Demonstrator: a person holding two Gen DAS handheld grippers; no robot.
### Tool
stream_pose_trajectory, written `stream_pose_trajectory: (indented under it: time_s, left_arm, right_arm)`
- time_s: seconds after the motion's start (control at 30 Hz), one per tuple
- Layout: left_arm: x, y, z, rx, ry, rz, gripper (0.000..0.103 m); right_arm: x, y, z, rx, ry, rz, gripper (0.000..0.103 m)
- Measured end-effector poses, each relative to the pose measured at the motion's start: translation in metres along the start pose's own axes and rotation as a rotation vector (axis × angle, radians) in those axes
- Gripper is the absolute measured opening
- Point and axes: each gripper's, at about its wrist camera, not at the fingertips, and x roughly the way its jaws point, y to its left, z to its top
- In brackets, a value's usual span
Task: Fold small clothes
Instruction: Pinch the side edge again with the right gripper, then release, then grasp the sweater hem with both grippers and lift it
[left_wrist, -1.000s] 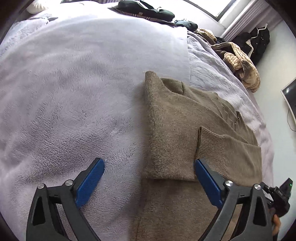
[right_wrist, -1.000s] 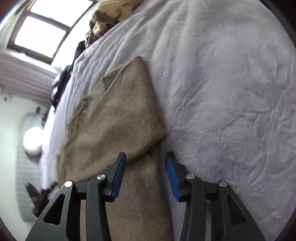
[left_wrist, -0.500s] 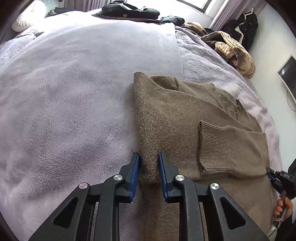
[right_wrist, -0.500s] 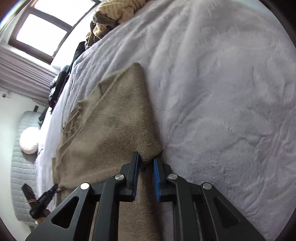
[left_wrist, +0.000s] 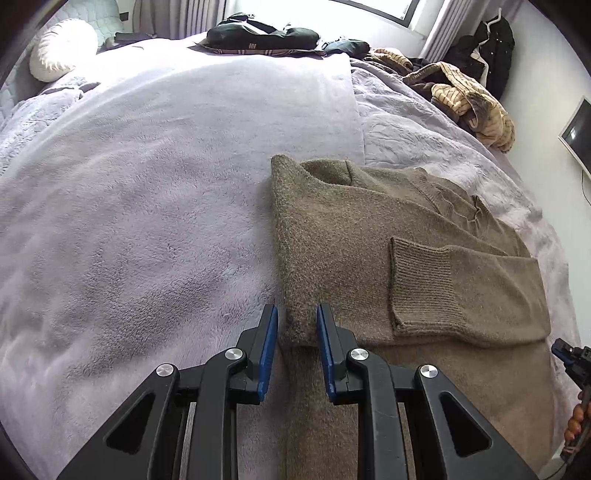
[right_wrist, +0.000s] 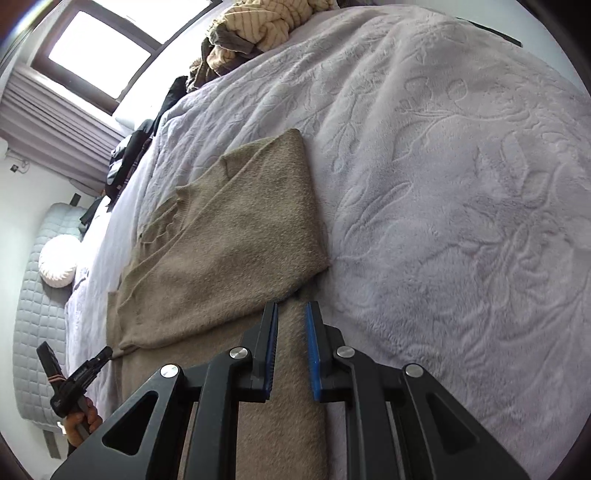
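Observation:
A brown knit sweater (left_wrist: 369, 236) lies flat on the lilac blanket, its sides folded in and a ribbed cuff (left_wrist: 424, 288) lying on top. My left gripper (left_wrist: 297, 314) has its blue pads pinched on the sweater's left folded edge. In the right wrist view the sweater (right_wrist: 229, 240) lies ahead, and my right gripper (right_wrist: 290, 314) is shut on the sweater's right edge just below the folded corner. Each gripper shows at the edge of the other's view.
The lilac blanket (left_wrist: 147, 203) covers the bed. A heap of striped and tan clothes (left_wrist: 469, 99) lies at the far right corner, dark clothes (left_wrist: 258, 35) at the far edge. A white round pillow (left_wrist: 62, 50) sits far left. The embossed blanket (right_wrist: 461, 184) spreads right of the sweater.
Both grippers went from open to shut on the sweater's side edges. Both cameras now look from higher up, with more of the room in view.

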Motion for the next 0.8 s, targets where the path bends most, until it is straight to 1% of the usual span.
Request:
stream_pose_trajectory:
  time_s: [0.1,0.13,0.2,0.23,0.27,0.3,0.33,0.37,0.4,0.43,0.5,0.53,0.6,0.7,0.73,0.8]
  left_arm:
    - [-0.006,-0.004,-0.005,0.016,0.009,0.028,0.024]
    - [-0.008,-0.006,-0.007,0.021,0.013,0.033,0.024]
    - [-0.014,-0.008,-0.014,0.032,0.019,0.032,0.024]
    - [-0.016,-0.009,-0.017,0.037,0.021,0.032,0.024]
    - [-0.019,-0.011,-0.021,0.043,0.023,0.034,0.024]
    - [-0.021,-0.012,-0.024,0.047,0.024,0.041,0.028]
    - [-0.023,-0.014,-0.029,0.052,0.026,0.055,0.057]
    - [-0.028,-0.014,-0.034,0.054,0.014,0.079,0.090]
    - [-0.033,-0.015,-0.038,0.055,-0.011,0.088,0.094]
    - [-0.039,-0.016,-0.042,0.065,-0.034,0.092,0.094]
    - [-0.044,-0.020,-0.049,0.093,-0.030,0.098,0.094]
    - [-0.047,-0.021,-0.053,0.099,-0.028,0.099,0.094]
    - [-0.053,-0.023,-0.059,0.104,-0.027,0.092,0.094]
    - [-0.059,-0.025,-0.068,0.106,-0.023,0.084,0.094]
    - [-0.061,-0.025,-0.071,0.107,-0.021,0.083,0.094]
    - [-0.063,-0.026,-0.076,0.110,-0.017,0.084,0.094]
  right_arm:
    - [-0.003,0.005,-0.007,-0.012,0.011,0.013,0.017]
    - [-0.003,0.008,-0.009,-0.017,0.018,0.015,0.019]
    - [-0.004,0.013,-0.016,-0.030,0.031,0.019,0.029]
    - [-0.005,0.016,-0.020,-0.038,0.036,0.020,0.039]
    - [-0.007,0.018,-0.025,-0.044,0.036,0.021,0.046]
    - [-0.008,0.020,-0.028,-0.051,0.035,0.023,0.048]
    - [-0.010,0.022,-0.031,-0.057,0.035,0.025,0.049]
    - [-0.012,0.025,-0.036,-0.067,0.038,0.029,0.049]
    - [-0.013,0.026,-0.039,-0.072,0.040,0.031,0.049]
    - [-0.014,0.028,-0.042,-0.079,0.043,0.033,0.050]
    - [-0.016,0.030,-0.048,-0.089,0.049,0.035,0.052]
    - [-0.017,0.030,-0.051,-0.094,0.051,0.035,0.056]
    - [-0.020,0.031,-0.057,-0.108,0.055,0.038,0.059]
    - [-0.024,0.037,-0.065,-0.142,0.052,0.045,0.071]
    - [-0.026,0.040,-0.068,-0.157,0.048,0.045,0.081]
    - [-0.031,0.046,-0.075,-0.190,0.041,0.050,0.081]
